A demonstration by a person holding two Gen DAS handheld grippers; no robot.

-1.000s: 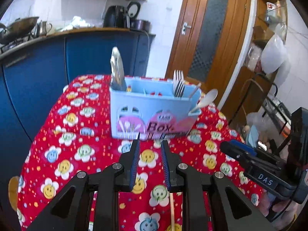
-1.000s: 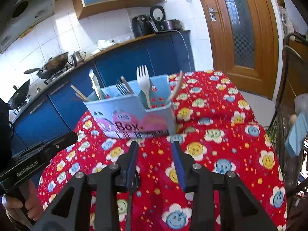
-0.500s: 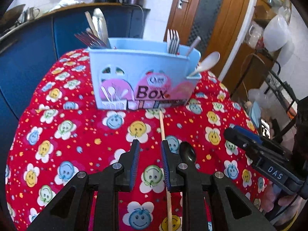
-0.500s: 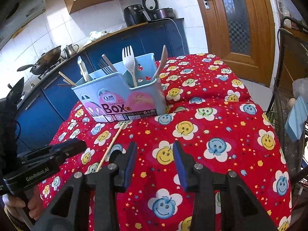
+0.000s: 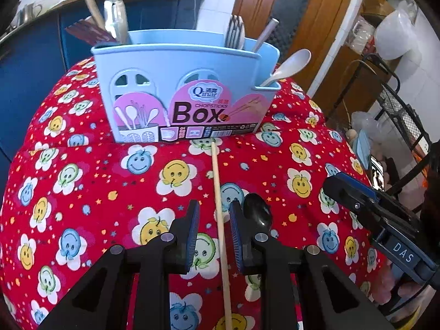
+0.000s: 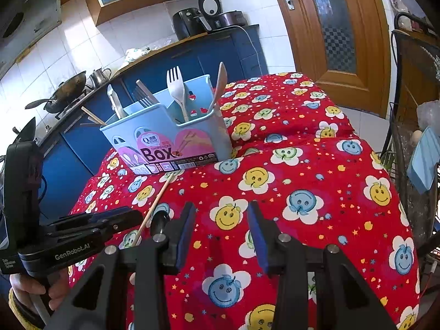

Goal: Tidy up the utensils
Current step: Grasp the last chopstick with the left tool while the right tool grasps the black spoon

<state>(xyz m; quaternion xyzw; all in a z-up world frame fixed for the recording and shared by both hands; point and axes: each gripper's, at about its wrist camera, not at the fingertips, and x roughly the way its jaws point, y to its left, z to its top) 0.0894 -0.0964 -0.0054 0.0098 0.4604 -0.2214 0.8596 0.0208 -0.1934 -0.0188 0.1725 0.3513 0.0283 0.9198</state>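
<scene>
Your left gripper [image 5: 211, 236] straddles the chopstick [image 5: 218, 200], jaws apart; right gripper [image 6: 221, 236] gapes empty. It's light, stiff, rolls easily: pinch mid-shaft.

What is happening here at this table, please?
A person is sorting utensils into a blue chopsticks box on the flowered tablecloth, with a gripper in each hand. The left gripper is open, its fingers on either side of a wooden chopstick that lies on the cloth, not yet gripped. A black spoon lies just beside it. The right gripper is open and empty.
</scene>
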